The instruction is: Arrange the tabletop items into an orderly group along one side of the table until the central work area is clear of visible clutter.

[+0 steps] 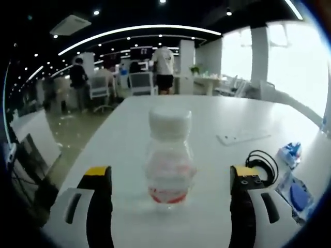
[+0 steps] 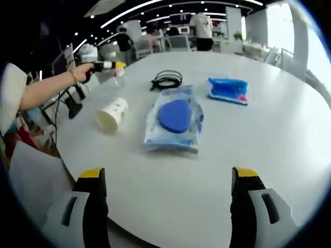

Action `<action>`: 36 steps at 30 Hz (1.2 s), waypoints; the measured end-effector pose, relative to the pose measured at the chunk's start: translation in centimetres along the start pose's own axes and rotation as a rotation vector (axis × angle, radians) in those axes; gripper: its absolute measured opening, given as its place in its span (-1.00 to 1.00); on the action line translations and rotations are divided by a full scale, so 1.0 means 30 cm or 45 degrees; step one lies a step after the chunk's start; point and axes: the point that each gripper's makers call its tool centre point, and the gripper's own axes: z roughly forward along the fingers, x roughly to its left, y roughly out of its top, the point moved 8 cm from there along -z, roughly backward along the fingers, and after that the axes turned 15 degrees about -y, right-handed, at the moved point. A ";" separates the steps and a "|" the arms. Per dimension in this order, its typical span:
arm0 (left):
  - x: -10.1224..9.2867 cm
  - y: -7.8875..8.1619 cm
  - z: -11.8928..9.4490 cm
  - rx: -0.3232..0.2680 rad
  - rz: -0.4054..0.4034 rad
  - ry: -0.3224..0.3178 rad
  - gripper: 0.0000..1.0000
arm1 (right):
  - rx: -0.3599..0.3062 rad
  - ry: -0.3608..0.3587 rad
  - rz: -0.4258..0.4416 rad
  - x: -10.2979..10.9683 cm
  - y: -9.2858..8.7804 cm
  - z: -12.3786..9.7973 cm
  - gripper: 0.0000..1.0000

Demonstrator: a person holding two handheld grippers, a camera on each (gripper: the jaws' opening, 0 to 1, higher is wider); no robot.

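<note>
In the left gripper view we see our left tongs (image 1: 170,178) spread wide, their yellow-tipped black jaws standing on either side of a small clear plastic bottle with a white cap (image 1: 169,157). The bottle stands upright on the white table (image 1: 207,119), between the jaws but touching neither. Beyond the bottle and to its right lies a coiled black cable (image 1: 262,161), then a blue packet (image 1: 290,153) near the table's edge. Farther off, people stand among office chairs.

In the right gripper view our right tongs (image 2: 168,199) are also wide apart and hold nothing, hovering over bare table near its edge. Past them lies a clear plastic bag with a blue round pad inside (image 2: 175,121). Left of the bag a white paper cup (image 2: 111,113) lies on its side. Beyond the bag sit the black cable and, to its right, the blue packet. Farthest left of the bag, a hand (image 2: 81,72) brings the other tongs to the bottle.
</note>
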 end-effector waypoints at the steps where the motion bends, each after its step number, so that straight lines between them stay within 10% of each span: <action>1: -0.006 -0.004 -0.007 0.012 0.012 -0.002 0.96 | -0.004 0.004 0.001 -0.001 0.005 -0.002 0.99; 36: -0.295 -0.108 -0.316 0.082 0.178 -0.320 0.98 | -0.138 0.134 -0.103 -0.037 0.273 0.049 0.99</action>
